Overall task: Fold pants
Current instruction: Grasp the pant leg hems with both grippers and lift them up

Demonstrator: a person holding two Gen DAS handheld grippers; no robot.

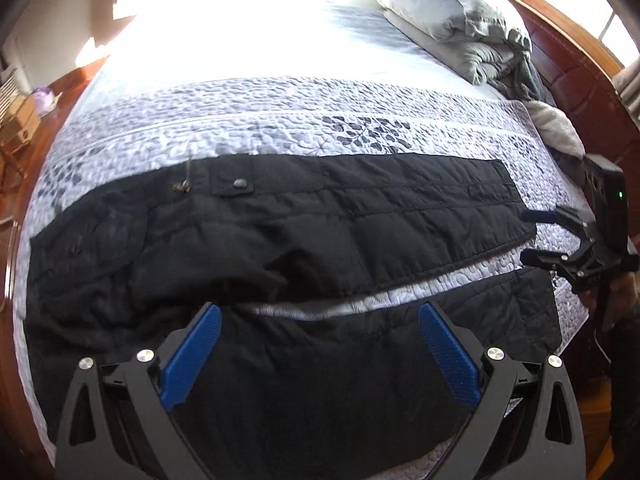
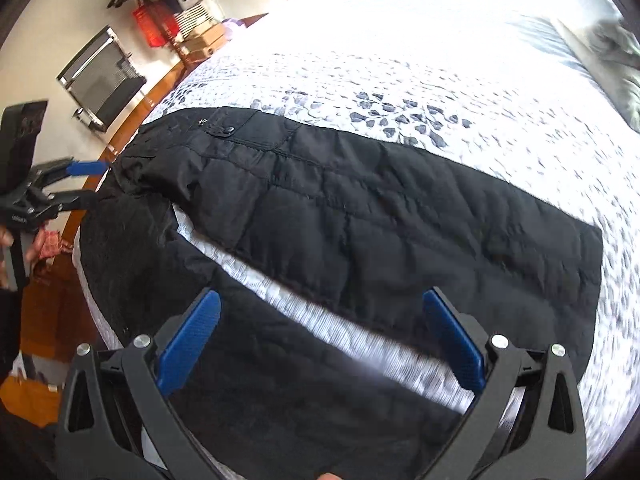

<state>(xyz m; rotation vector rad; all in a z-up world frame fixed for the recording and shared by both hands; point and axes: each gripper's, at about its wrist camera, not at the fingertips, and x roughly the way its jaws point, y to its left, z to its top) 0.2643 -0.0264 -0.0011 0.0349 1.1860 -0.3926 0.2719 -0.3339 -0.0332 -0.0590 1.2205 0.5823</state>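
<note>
Black quilted pants lie flat on the bed, waist to the left, both legs spread with a strip of quilt between them. They also show in the right wrist view. My left gripper is open and empty above the near leg, close to the crotch. My right gripper is open and empty above the near leg, toward the cuffs. The right gripper also shows in the left wrist view beside the far leg's cuff. The left gripper also shows in the right wrist view beside the waist.
The bed has a white and grey leaf-patterned quilt. Grey pillows and a bundled blanket lie at the head by a wooden headboard. A heater and boxes stand by the wall past the bed.
</note>
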